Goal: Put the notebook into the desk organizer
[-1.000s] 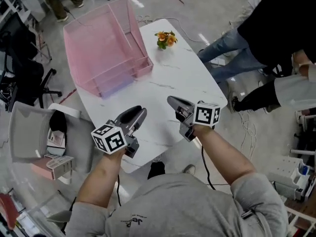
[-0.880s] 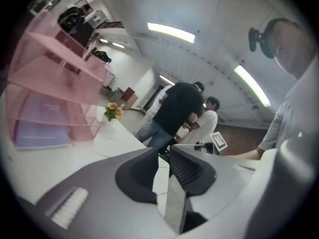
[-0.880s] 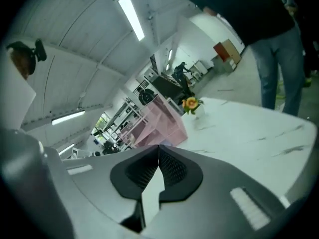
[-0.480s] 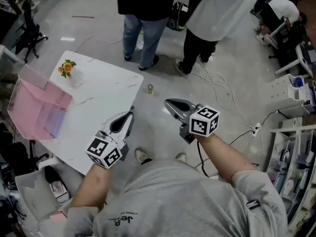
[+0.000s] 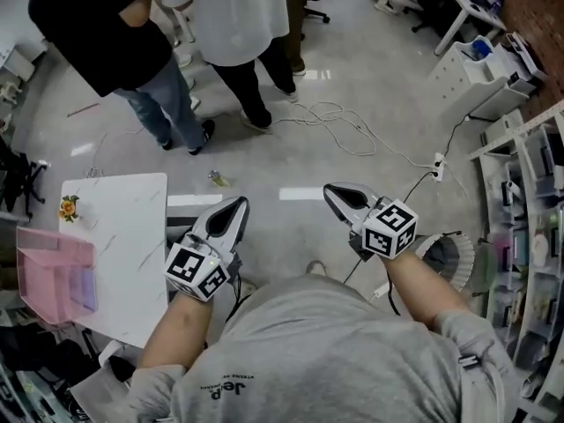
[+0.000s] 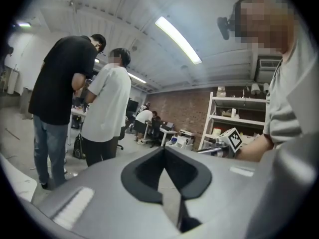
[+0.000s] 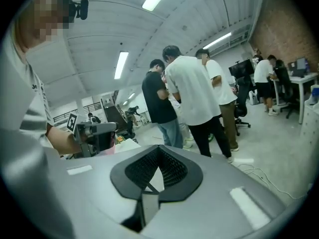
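A person in a grey T-shirt is standing beside a white marble-patterned table (image 5: 123, 236), holding a grey two-jaw tool in each hand above a pale grey floor. The left gripper (image 5: 236, 204) is hovering just off the table's right edge, its jaws pressed together with nothing between them. The right gripper (image 5: 335, 190) is hovering well apart to the right, over bare floor, also closed and empty. The pink translucent plastic desk organizer (image 5: 48, 267) is sitting at the table's left end, well away from both tools. A small pot of orange flowers (image 5: 68, 208) is standing near it. Two bystanders, one in a black top (image 5: 97, 25) and one in a white top (image 5: 238, 16), are standing beyond, near loose white cables (image 5: 352, 135).
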A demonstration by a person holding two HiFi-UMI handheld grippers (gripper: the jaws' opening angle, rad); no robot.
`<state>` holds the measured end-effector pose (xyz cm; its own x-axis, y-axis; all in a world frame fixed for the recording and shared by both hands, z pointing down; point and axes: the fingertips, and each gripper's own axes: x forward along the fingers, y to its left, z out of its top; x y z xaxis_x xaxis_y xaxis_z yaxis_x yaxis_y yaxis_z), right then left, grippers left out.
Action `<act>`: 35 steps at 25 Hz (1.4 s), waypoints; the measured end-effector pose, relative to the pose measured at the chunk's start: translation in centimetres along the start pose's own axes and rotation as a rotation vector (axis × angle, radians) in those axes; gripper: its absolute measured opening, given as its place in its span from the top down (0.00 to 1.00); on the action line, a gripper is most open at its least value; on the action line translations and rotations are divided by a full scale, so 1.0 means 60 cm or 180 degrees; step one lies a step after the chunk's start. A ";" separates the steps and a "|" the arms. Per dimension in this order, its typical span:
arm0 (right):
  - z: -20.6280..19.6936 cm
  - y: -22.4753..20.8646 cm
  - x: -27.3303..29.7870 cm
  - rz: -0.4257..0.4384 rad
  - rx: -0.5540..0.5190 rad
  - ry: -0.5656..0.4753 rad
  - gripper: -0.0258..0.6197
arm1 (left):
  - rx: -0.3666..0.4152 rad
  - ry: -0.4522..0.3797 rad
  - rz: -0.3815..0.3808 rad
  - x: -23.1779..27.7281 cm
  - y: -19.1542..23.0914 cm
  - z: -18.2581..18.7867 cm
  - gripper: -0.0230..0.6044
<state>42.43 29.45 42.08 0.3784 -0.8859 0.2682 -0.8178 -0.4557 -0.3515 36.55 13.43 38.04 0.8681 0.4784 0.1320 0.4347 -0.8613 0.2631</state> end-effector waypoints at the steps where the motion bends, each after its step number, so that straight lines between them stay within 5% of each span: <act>1: -0.001 -0.015 -0.023 -0.0070 0.0006 -0.0035 0.96 | 0.0037 0.0001 -0.0047 0.018 -0.016 -0.001 0.87; 13: 0.014 -0.010 -0.086 -0.0713 -0.0130 -0.0427 0.96 | 0.0226 -0.0002 -0.0396 0.011 -0.016 0.029 0.87; 35: 0.047 0.023 -0.026 -0.0512 -0.0318 -0.0311 0.96 | 0.0210 -0.0190 -0.0214 -0.032 0.011 0.045 0.87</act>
<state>41.93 29.97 38.64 0.5439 -0.8088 0.2236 -0.7805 -0.5855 -0.2191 35.82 11.51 35.39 0.8483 0.5262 0.0585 0.5055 -0.8379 0.2058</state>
